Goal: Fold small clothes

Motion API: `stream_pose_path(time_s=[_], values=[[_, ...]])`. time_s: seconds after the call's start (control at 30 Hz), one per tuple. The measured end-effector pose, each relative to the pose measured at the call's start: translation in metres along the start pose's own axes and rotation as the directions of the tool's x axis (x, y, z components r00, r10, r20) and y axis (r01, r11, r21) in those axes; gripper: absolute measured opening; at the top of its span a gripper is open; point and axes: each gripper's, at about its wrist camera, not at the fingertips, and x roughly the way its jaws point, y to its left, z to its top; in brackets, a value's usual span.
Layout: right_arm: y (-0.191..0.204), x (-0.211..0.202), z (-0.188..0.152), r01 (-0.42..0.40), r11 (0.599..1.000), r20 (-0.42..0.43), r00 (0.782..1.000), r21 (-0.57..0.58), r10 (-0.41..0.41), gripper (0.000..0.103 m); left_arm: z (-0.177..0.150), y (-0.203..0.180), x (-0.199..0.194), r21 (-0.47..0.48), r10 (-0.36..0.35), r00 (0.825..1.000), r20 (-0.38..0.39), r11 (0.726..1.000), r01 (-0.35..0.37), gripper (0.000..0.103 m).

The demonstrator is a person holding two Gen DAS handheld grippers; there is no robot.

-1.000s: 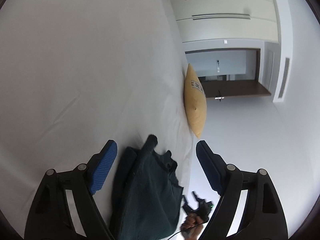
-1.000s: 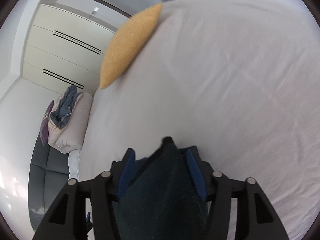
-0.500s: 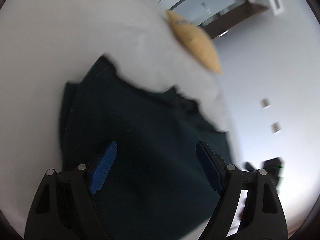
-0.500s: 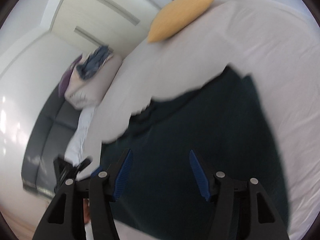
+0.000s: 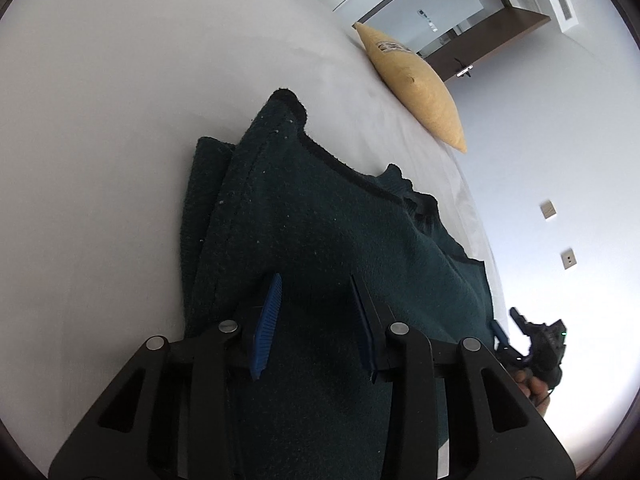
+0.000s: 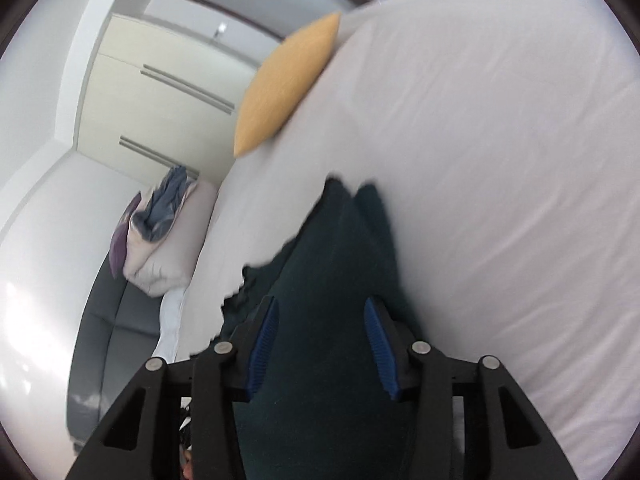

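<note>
Left wrist: dark green garment (image 5: 320,240) on white bed (image 5: 100,120), partly folded.

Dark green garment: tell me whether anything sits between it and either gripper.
Nothing visible does. The dark green garment lies on the white bed, directly between the closing fingers of the left gripper and right gripper. The yellow cushion sits well beyond it.

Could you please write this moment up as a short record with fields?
surface: white bed sheet
garment: dark green top, partly folded, lying on the sheet
left tool: over the top, jaws just been closing, cloth between them
right tool: over the top, jaws just been closing
also: yellow cushion at the bed edge
</note>
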Motion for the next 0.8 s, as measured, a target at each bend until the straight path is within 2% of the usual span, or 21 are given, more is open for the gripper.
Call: stream_pose_path(time_s=[0.03,0.13,0.23,0.3,0.37,0.47,0.5,0.53,0.6,0.7,0.73,0.8], values=[[0.003,-0.003,-0.001,-0.007,1.000,0.000,1.000,0.000,0.007,0.052,-0.002,0.001,-0.005,0.004,0.001,1.000,0.003,1.000,-0.001,0.033],[0.030,-0.002,-0.018,-0.116,0.992,-0.064,0.992,-0.048,0.113,0.052,-0.008,0.002,-0.015,0.009,0.006,1.000,0.014,1.000,-0.006,0.033],[0.065,0.021,-0.053,-0.244,0.964,-0.230,0.949,-0.103,0.216,0.052,-0.018,-0.010,-0.027,0.035,0.076,0.996,0.042,0.996,-0.078,0.034],[0.090,0.042,-0.081,-0.290,0.947,-0.332,0.914,-0.135,0.232,0.052,-0.027,-0.026,-0.036,0.056,0.118,0.990,0.076,0.991,-0.122,0.034],[0.104,0.066,-0.103,-0.315,0.939,-0.416,0.879,-0.139,0.233,0.052,-0.036,-0.041,-0.044,0.095,0.098,0.991,0.094,0.990,-0.107,0.034],[0.105,0.092,-0.126,-0.269,0.952,-0.475,0.863,-0.148,0.170,0.052,-0.053,-0.063,-0.030,0.234,0.184,0.981,0.067,0.953,-0.194,0.034],[0.101,0.097,-0.126,-0.238,0.959,-0.472,0.871,-0.156,0.140,0.048,-0.058,-0.061,-0.023,0.243,0.214,0.976,0.046,0.945,-0.219,0.034],[0.094,0.096,-0.124,-0.222,0.963,-0.461,0.878,-0.153,0.129,0.037,-0.061,-0.055,-0.022,0.232,0.209,0.977,0.036,0.949,-0.211,0.034],[0.076,0.088,-0.109,-0.207,0.973,-0.420,0.896,-0.106,0.145,0.031,-0.067,-0.045,-0.028,0.212,0.180,0.983,0.035,0.960,-0.183,0.034],[0.040,0.064,-0.075,-0.156,0.988,-0.276,0.950,-0.016,0.145,0.023,-0.075,-0.038,-0.034,0.225,0.177,0.984,0.030,0.958,-0.179,0.034],[0.029,0.057,-0.063,-0.137,0.990,-0.238,0.962,0.017,0.137,0.020,-0.077,-0.036,-0.036,0.226,0.179,0.984,0.029,0.957,-0.180,0.034],[0.014,0.041,-0.050,-0.127,0.988,-0.176,0.974,0.084,0.140,0.019,-0.081,-0.034,-0.041,0.220,0.176,0.984,0.028,0.959,-0.178,0.034]])
